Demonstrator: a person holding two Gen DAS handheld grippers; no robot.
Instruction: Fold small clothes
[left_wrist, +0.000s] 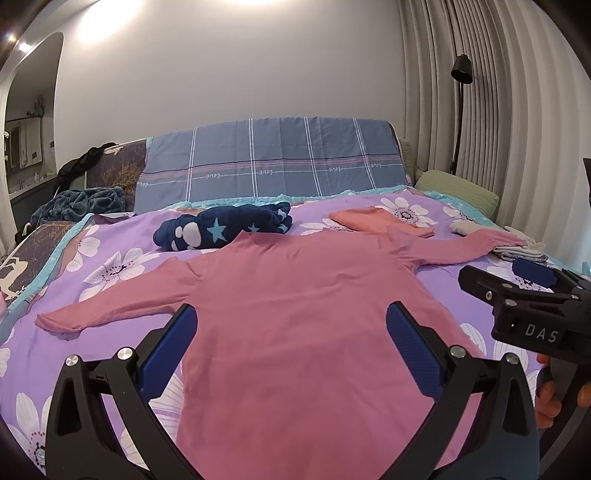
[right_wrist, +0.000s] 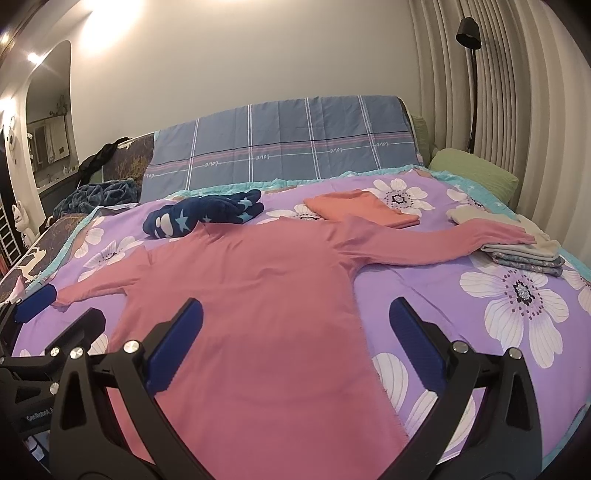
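Observation:
A pink long-sleeved top (left_wrist: 295, 314) (right_wrist: 251, 306) lies flat on the bed with both sleeves spread out. Its right sleeve end (right_wrist: 506, 232) rests on a stack of folded clothes (right_wrist: 528, 254). My left gripper (left_wrist: 291, 332) hovers open over the lower body of the top, nothing between its blue pads. My right gripper (right_wrist: 295, 328) is open too, above the top's right side edge. In the left wrist view the right gripper (left_wrist: 532, 295) shows at the right border, held by a hand (left_wrist: 550, 402). The left gripper (right_wrist: 44, 317) shows at the left edge of the right wrist view.
A navy star-patterned garment (left_wrist: 225, 229) (right_wrist: 203, 216) lies bundled behind the collar. A folded orange piece (left_wrist: 380, 221) (right_wrist: 362, 212) sits at the back right. The purple floral bedspread (right_wrist: 517, 295), a green pillow (right_wrist: 476, 173), a plaid headboard cover (left_wrist: 273, 158) and a floor lamp (left_wrist: 461, 74) surround them.

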